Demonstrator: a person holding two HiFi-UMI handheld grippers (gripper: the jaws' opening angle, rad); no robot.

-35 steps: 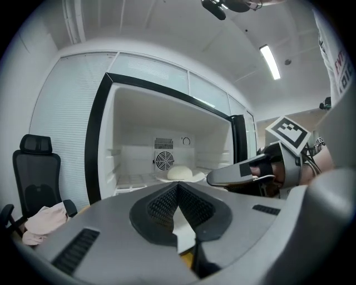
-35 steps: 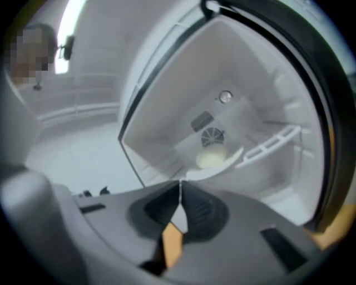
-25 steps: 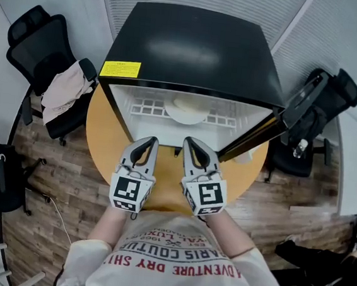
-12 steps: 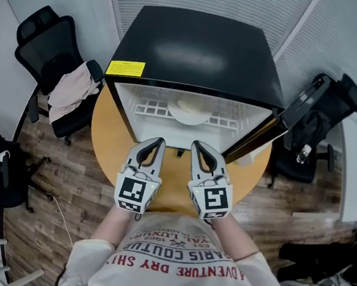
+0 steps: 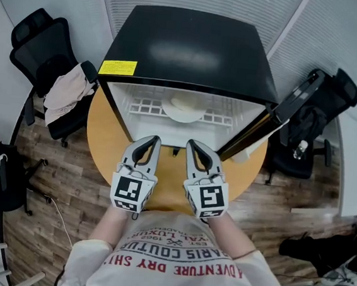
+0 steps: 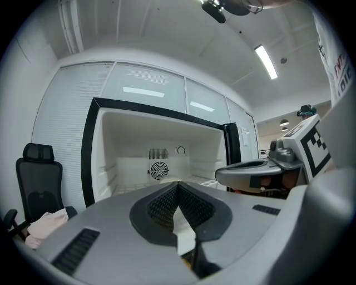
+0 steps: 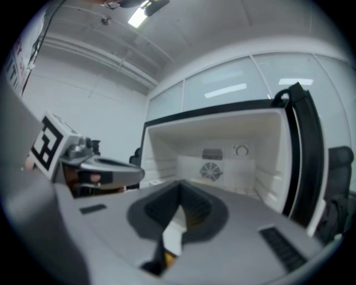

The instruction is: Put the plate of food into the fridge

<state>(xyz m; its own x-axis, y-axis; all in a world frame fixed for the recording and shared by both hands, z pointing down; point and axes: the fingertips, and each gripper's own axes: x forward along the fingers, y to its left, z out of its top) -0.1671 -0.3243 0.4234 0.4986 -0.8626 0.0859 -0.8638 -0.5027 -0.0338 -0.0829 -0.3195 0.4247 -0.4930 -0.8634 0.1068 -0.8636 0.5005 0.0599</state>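
While plate sits in fridge, left gripper, right gripper level, jaws together.

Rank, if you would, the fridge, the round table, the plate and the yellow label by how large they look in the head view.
1. fridge: clearly the largest.
2. round table: next, though partly hidden under the fridge.
3. plate and yellow label: about alike in this view, so I would not rank them.

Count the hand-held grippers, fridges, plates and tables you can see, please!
Hand-held grippers: 2, the left hand-held gripper and the right hand-held gripper
Mini fridge: 1
Plate: 1
Round wooden table: 1
Total: 5
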